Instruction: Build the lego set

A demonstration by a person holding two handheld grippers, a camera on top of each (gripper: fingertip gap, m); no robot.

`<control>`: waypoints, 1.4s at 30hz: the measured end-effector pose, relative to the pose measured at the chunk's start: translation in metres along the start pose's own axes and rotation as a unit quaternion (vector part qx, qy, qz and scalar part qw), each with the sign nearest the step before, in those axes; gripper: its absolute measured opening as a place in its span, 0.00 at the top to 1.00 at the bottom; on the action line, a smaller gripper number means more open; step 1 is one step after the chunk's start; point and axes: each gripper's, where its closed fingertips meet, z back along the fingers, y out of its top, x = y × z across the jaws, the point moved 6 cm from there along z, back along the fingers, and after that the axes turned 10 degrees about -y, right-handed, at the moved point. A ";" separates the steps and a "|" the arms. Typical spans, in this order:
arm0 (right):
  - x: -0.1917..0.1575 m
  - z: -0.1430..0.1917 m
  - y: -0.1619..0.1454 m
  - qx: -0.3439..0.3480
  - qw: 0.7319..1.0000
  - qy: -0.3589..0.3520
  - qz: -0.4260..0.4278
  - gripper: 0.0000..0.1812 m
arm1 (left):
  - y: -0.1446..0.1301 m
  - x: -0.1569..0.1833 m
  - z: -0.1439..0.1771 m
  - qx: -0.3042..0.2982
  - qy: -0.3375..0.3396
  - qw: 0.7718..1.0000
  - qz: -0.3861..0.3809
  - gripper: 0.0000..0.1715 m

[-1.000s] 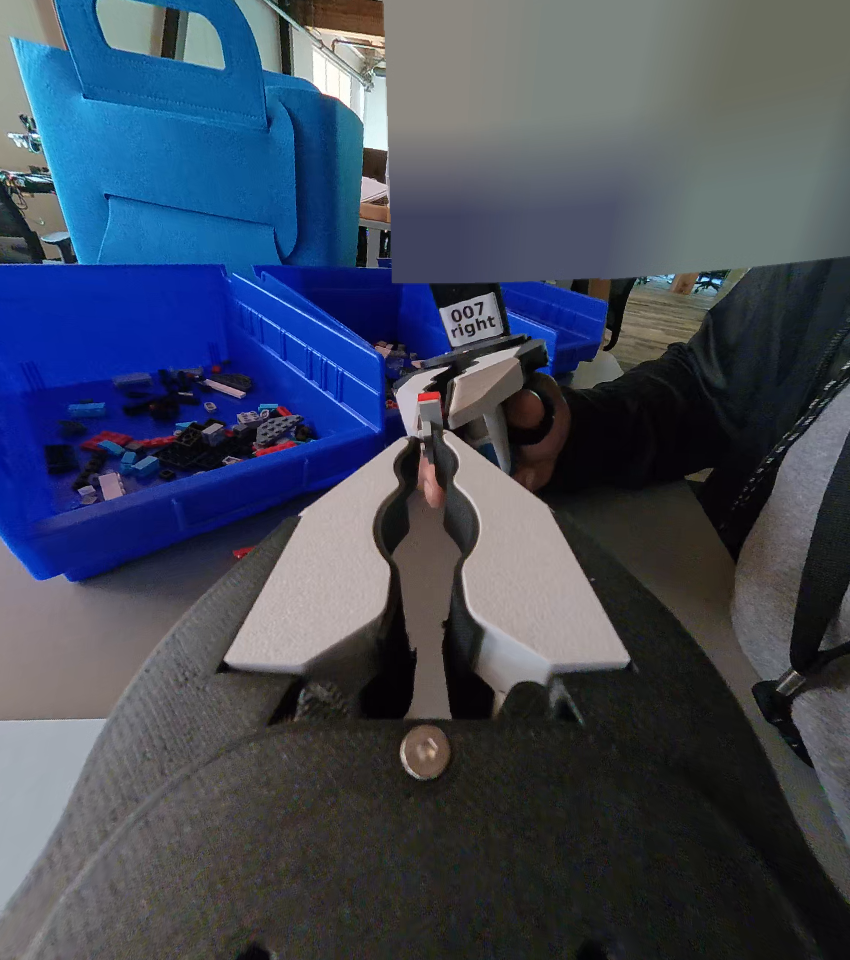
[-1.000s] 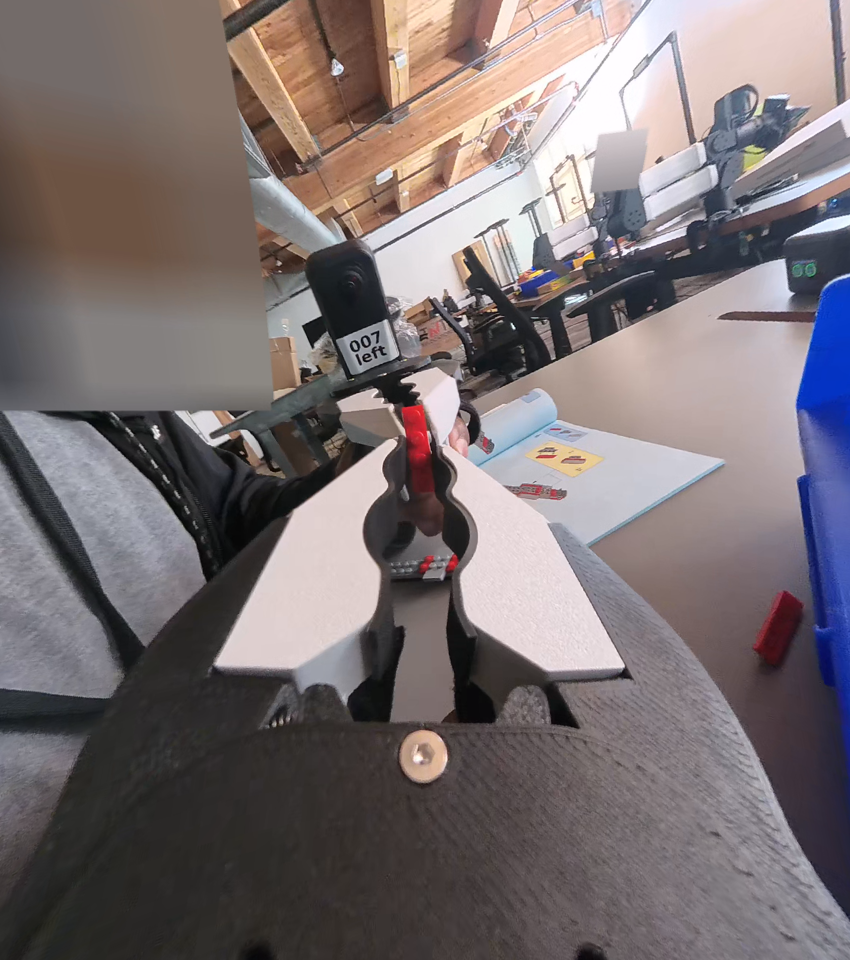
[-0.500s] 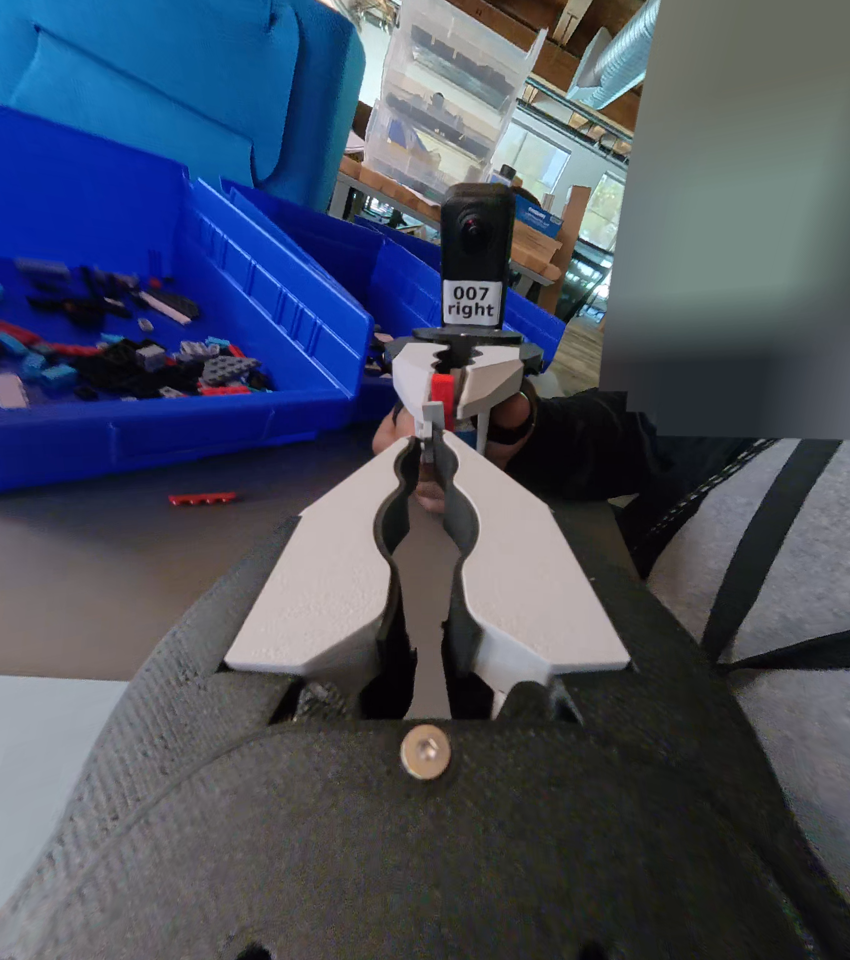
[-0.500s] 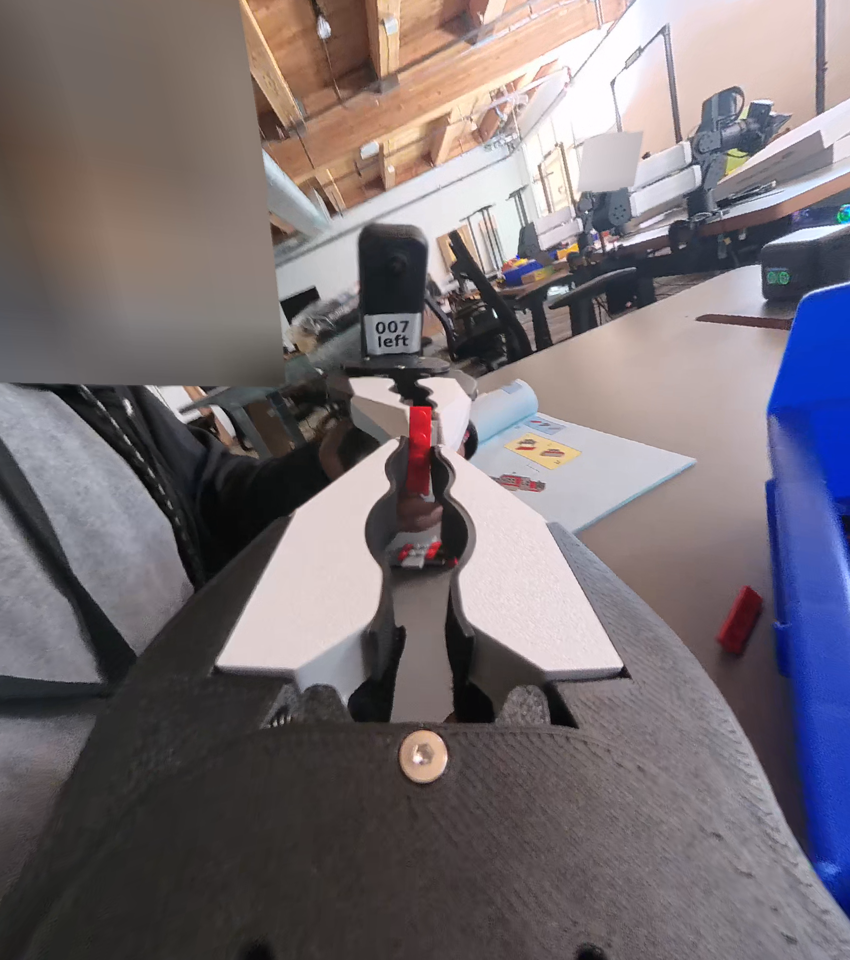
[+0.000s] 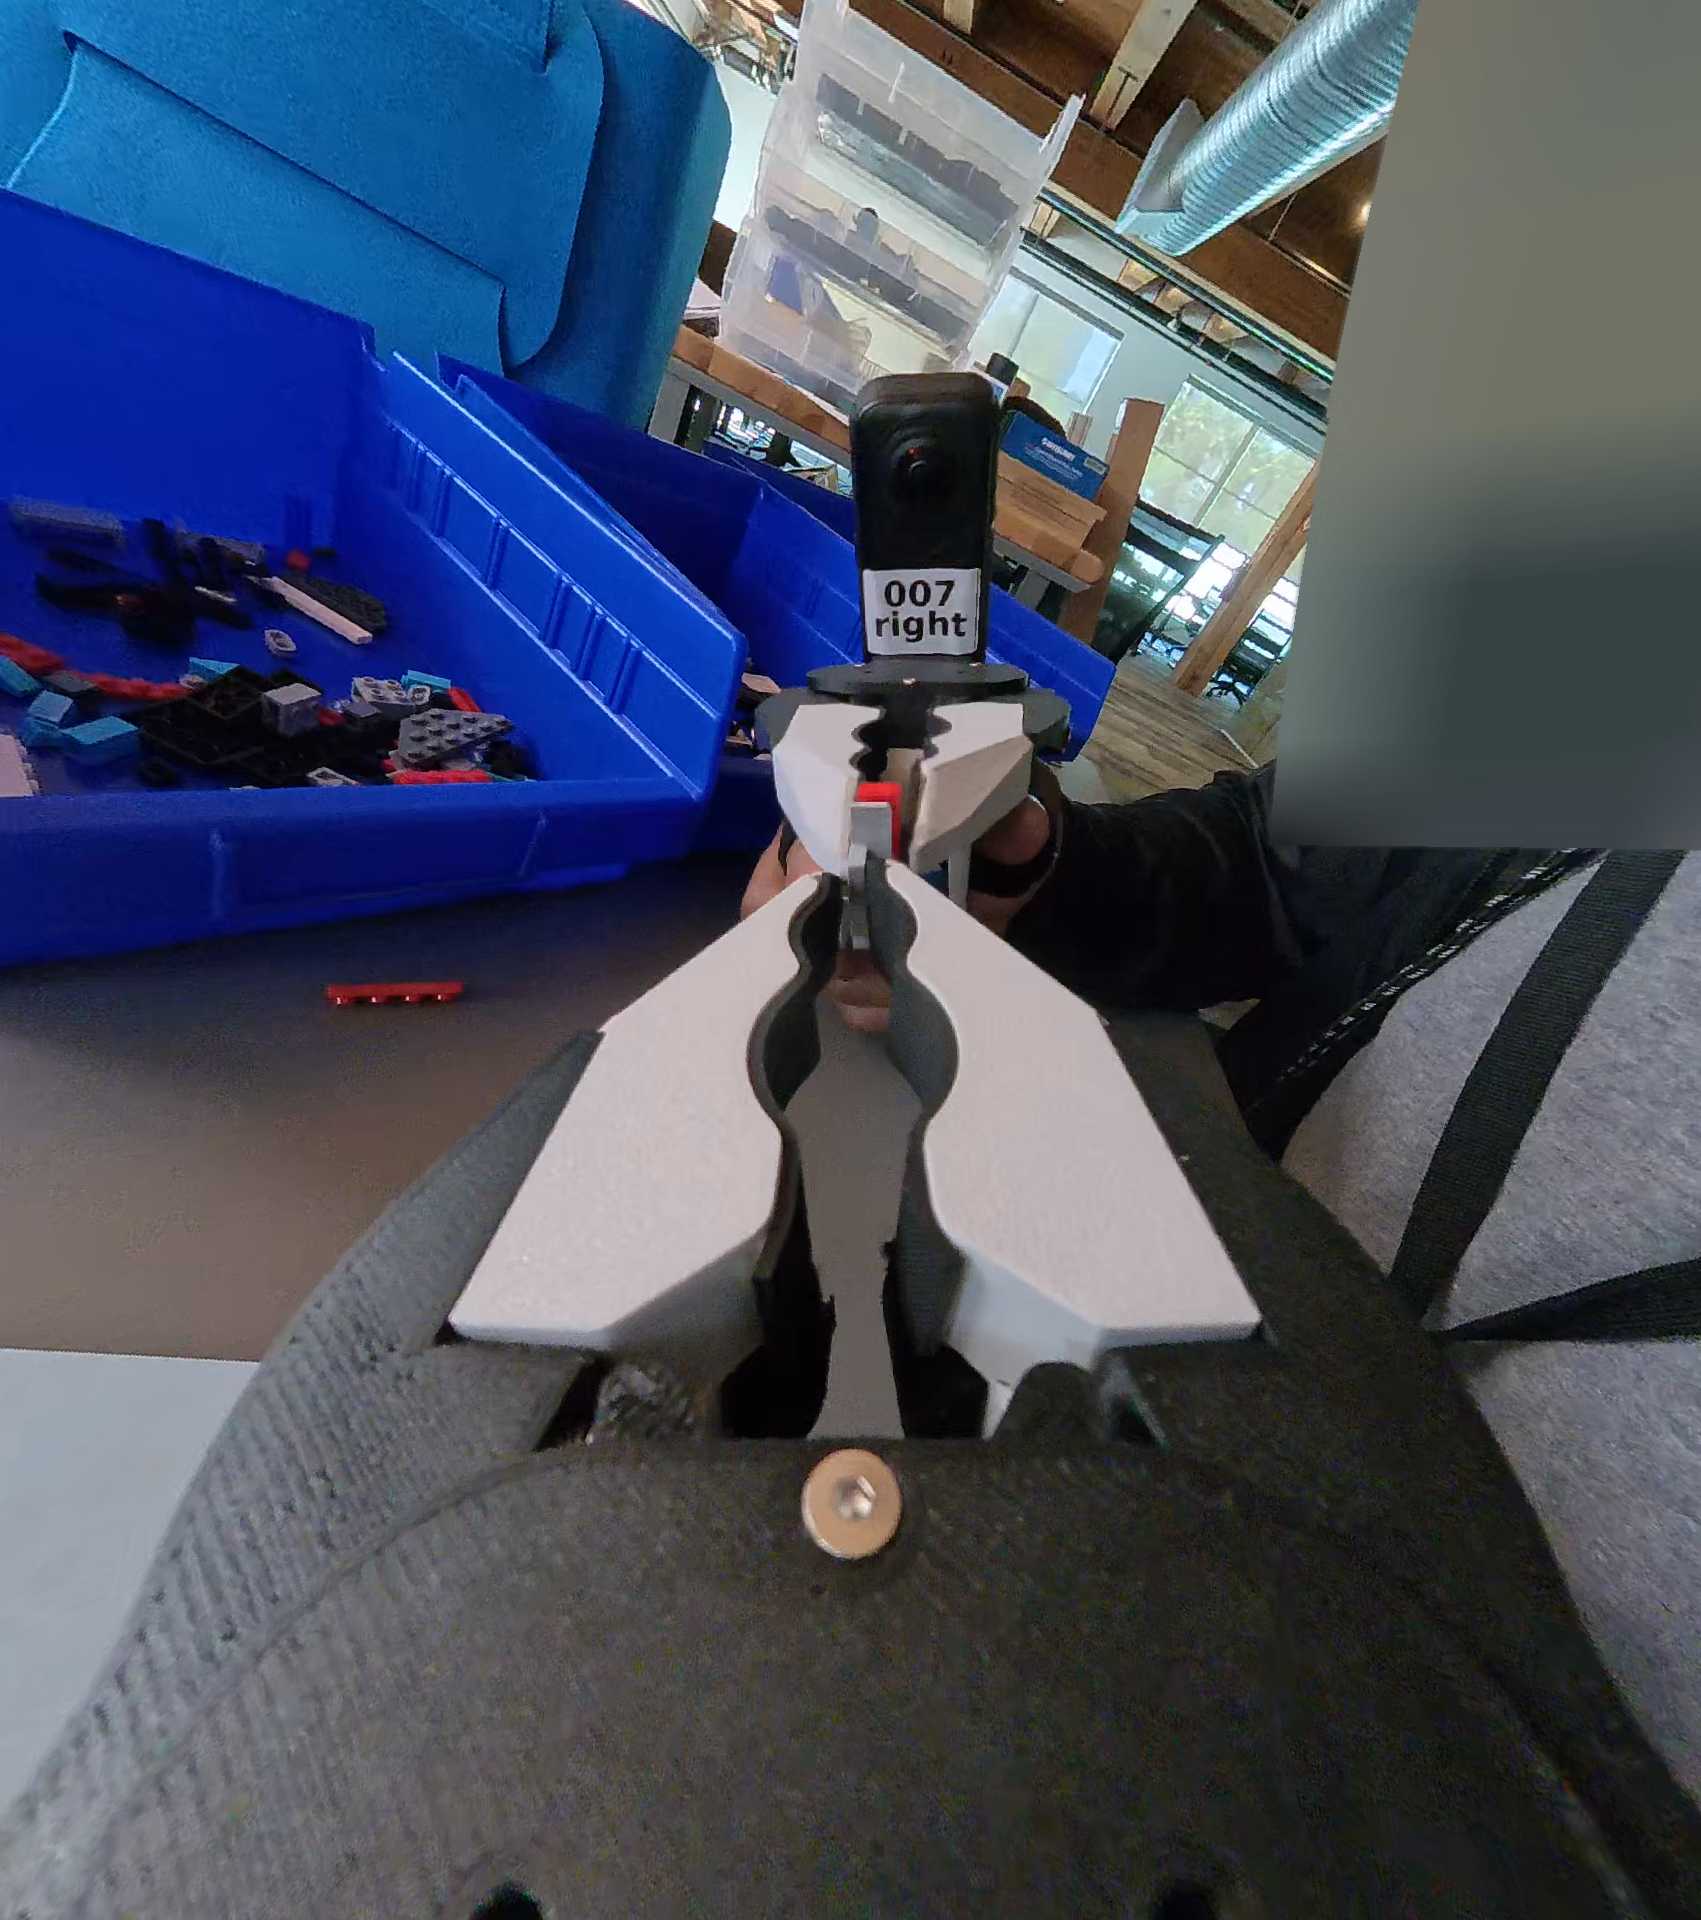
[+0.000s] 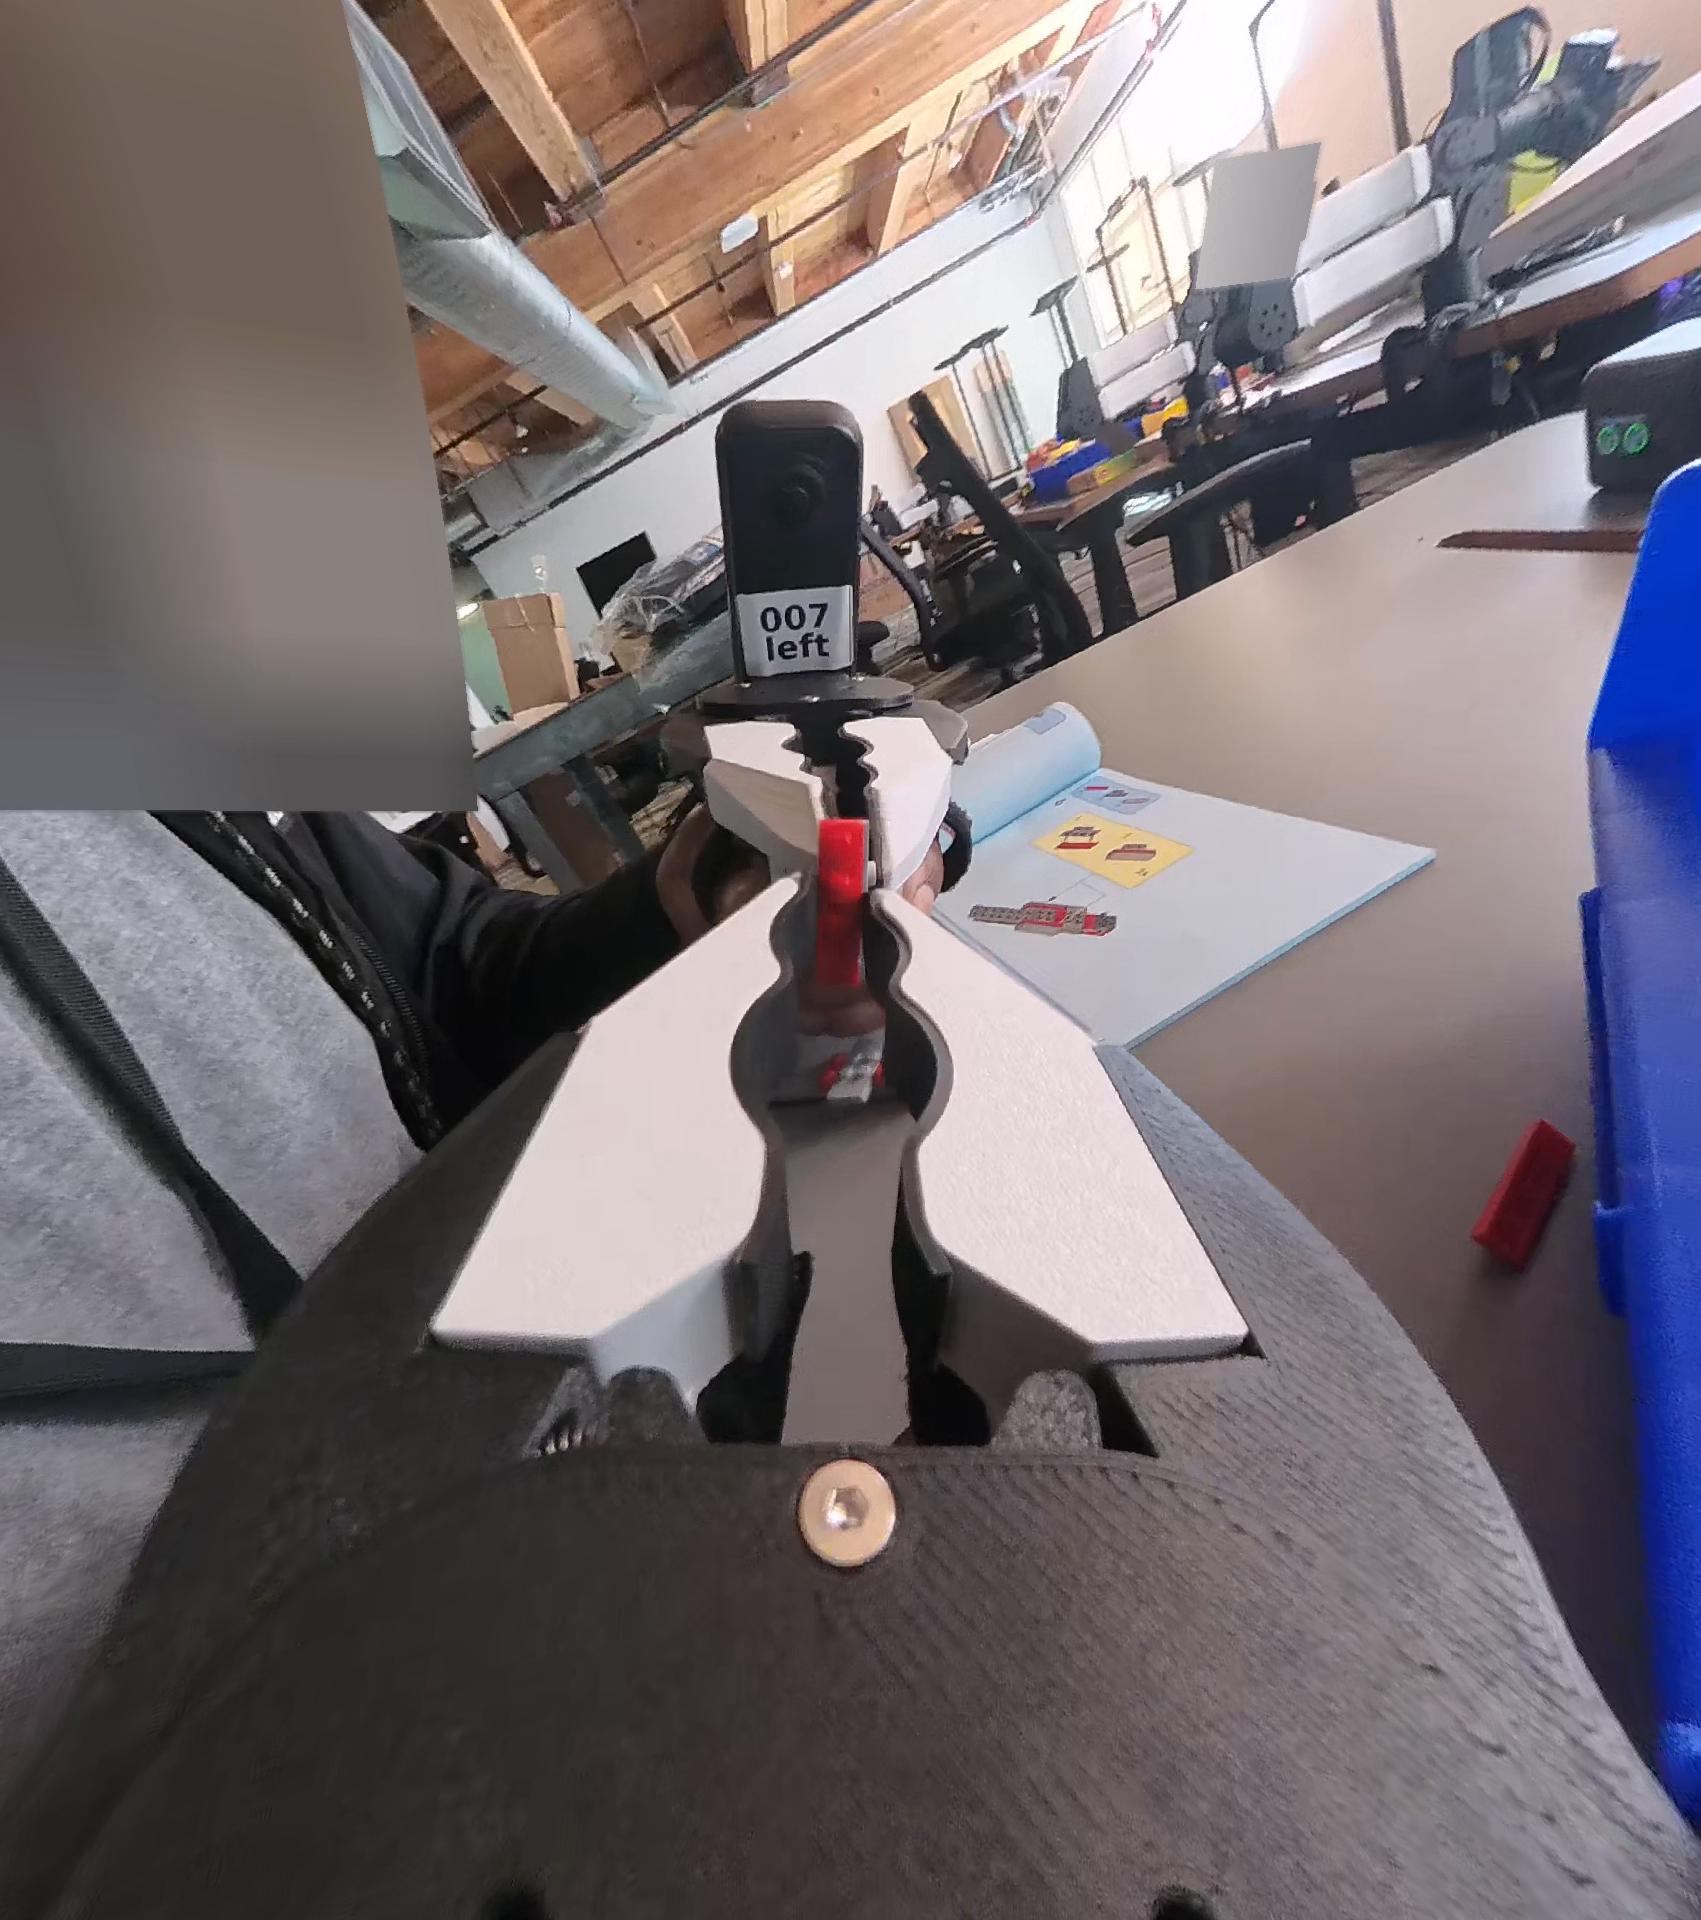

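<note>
In the left wrist view, the left gripper (image 5: 861, 894) pinches a thin grey piece (image 5: 864, 852) at its tips, meeting the right gripper (image 5: 877, 821) just ahead. In the right wrist view, the right gripper (image 6: 841, 894) clamps an upright red brick (image 6: 840, 899); an instruction booklet (image 6: 1189, 894) lies ahead-right.

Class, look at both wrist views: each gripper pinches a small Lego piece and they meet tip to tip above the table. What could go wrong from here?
1. The thin grey Lego plate sits only at the tip of the left gripper, so pressing may twist it loose.
2. The narrow red Lego brick in the right gripper could meet it misaligned.
3. A dropped piece could slide off the grey table.
</note>
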 end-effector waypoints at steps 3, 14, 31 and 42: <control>0.000 -0.001 -0.001 -0.004 1.000 0.001 -0.001 0.95 | 0.000 0.000 0.000 0.000 0.001 1.000 0.002 0.98; 0.001 -0.001 -0.001 -0.015 1.000 -0.011 0.007 0.95 | -0.001 -0.001 0.000 -0.009 0.013 1.000 -0.006 0.98; 0.006 -0.005 -0.006 -0.037 0.997 -0.052 0.040 0.95 | -0.003 -0.003 -0.003 -0.046 0.079 0.995 -0.043 0.98; 0.008 -0.006 -0.006 -0.033 0.998 -0.042 -0.020 0.95 | -0.002 -0.004 -0.002 -0.039 0.076 0.995 -0.047 0.98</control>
